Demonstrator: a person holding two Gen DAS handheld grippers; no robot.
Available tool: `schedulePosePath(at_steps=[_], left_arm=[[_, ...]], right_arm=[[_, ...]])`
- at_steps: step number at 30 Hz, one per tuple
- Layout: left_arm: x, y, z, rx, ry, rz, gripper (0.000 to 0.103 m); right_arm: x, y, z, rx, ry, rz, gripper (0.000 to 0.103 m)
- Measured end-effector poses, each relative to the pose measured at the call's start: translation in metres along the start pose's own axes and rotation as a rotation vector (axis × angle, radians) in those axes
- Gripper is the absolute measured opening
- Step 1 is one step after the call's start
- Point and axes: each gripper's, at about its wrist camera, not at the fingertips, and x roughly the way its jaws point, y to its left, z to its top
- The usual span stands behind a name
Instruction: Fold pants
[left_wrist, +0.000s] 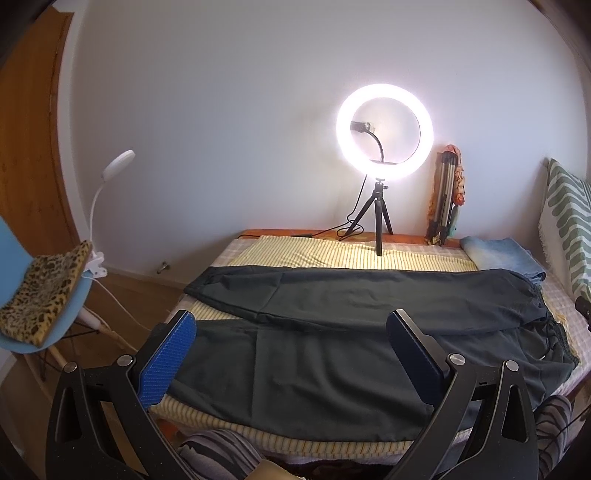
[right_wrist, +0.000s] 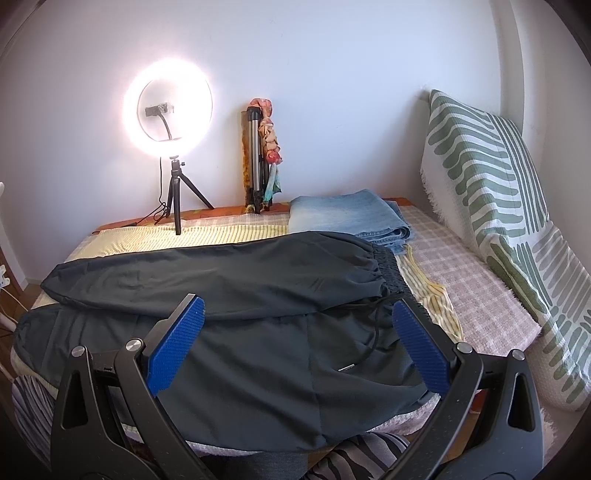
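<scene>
Both my grippers hover wide open over the dark pants on the bed.

The black pants lie flat across the bed, legs toward nine o'clock, elastic waistband toward three, the far leg lapped over the near one. My left gripper holds nothing, jaws spread above the near leg; my right gripper holds nothing either, spread near the drawstring. Folded jeans sit at one o'clock, a lit ring light at twelve.
</scene>
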Motion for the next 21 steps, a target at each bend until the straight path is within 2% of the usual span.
schedulePosePath(at_steps=[21], left_arm=[[0.0023, -0.0027, 0.0021, 0.001, 0.003, 0.0, 0.103]], right_arm=[[0.0008, 0.0016, 0.001, -0.003, -0.001, 0.002, 0.103]])
